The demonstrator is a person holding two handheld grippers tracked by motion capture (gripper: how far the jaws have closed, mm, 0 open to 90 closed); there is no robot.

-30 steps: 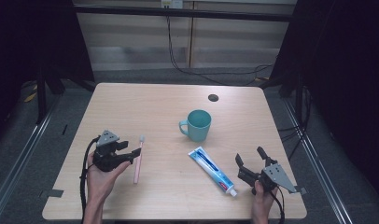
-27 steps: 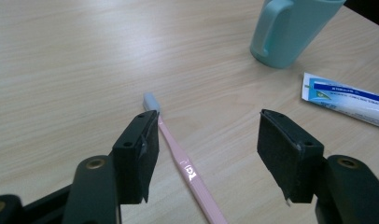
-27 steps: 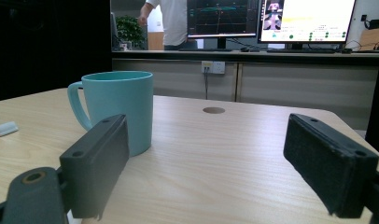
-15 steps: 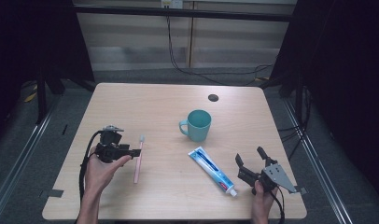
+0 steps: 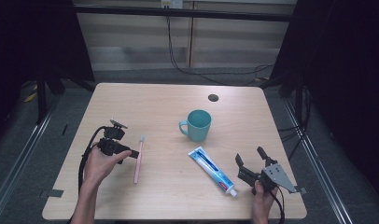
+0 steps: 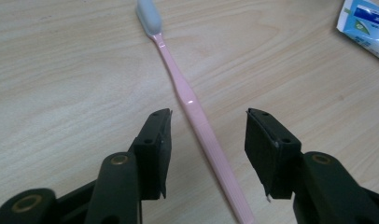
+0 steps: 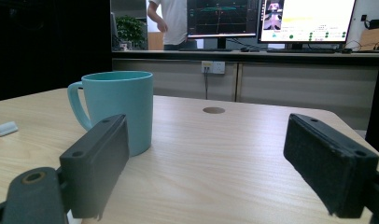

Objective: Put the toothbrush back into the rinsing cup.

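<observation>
On the left half of the worktop [image 5: 169,200] we had the left gripper [image 5: 131,154] poised just over the pink toothbrush [image 5: 138,162], its fingers [image 6: 152,149] spread apart with the handle running between them, neither pad touching it. The toothbrush lay flat on the wood, its white bristle head [image 6: 148,16] pointing away from us. Near the front right corner we held the right gripper [image 5: 249,159] low, its fingers [image 7: 96,163] released and wide, grasping nothing. The toothpaste tube [image 5: 212,170] lay just beside it, and the teal mug [image 5: 197,125] stood upright beyond, near the middle.
</observation>
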